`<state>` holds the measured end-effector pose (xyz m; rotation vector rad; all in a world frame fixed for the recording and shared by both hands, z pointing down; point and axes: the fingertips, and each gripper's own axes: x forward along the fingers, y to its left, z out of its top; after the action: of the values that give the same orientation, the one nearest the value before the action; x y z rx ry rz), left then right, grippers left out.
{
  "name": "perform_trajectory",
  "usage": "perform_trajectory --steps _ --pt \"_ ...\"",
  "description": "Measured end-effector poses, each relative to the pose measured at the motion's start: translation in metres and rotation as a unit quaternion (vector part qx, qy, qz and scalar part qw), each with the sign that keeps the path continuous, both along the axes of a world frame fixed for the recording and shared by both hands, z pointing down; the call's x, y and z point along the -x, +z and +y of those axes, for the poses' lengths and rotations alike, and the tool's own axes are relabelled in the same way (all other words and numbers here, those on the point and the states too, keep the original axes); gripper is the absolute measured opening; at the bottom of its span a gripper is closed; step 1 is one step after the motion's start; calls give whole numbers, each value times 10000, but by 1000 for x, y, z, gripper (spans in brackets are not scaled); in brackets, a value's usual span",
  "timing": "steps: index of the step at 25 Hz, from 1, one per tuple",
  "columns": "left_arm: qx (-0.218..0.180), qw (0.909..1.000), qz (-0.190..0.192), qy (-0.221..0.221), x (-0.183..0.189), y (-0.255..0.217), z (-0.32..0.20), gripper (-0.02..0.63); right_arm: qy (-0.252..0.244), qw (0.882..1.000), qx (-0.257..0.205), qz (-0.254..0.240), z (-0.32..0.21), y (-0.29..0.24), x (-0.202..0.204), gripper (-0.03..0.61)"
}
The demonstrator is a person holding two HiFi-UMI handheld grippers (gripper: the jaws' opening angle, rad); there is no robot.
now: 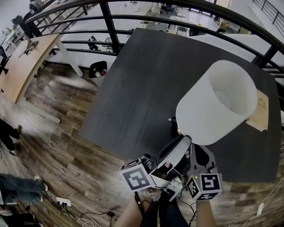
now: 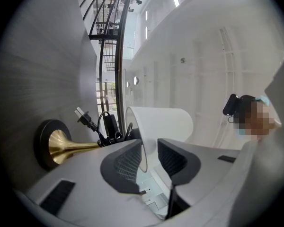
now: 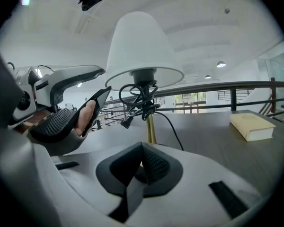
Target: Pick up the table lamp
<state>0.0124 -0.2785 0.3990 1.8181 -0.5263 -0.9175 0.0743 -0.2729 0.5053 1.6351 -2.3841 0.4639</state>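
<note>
The dark table (image 1: 146,89) fills most of the head view, with a black railing (image 1: 132,20) curving round its far edge. The table lamp (image 1: 217,103) stands on it near the person's edge, and its black disc base (image 2: 41,143) lies flat on the tabletop, so it has not been lifted yet. It looks to be placed close in, where both tools can reach it without stretching.

The white shade (image 2: 165,122) is the widest part of the lamp. The left gripper (image 2: 149,148) is rolled onto its side and angled upward so that its 2 jaws straddle the shade's lower rim. They stand wide apart with the thin edge between them and a gap on either side, so nothing is pinched. I read this as steadying the top-heavy part, not carrying it.

The right gripper (image 3: 142,149) points slightly down at the brass stem (image 3: 151,129). Its jaws are pressed together, and the stem rises just behind their tips. I can't tell whether they touch it. Low on the stem is a sensible place to hold the lamp, since the weight sits near the base.

A pale book (image 3: 252,126) lies well apart on the right. The cord (image 3: 139,100) is bundled under the shade — its plug (image 2: 84,118) dangles free, so nothing will trail during a lift.
</note>
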Motion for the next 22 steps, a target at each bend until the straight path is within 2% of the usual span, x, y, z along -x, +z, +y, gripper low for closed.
perform_trajectory --steps 10,22 --pt "48 9998 202 33 -3 -1 -3 147 -58 10000 5 -6 -1 -1 -1 -5" --pt "-81 9996 256 13 -3 -2 -1 149 -72 10000 30 4 0 3 0 -5"
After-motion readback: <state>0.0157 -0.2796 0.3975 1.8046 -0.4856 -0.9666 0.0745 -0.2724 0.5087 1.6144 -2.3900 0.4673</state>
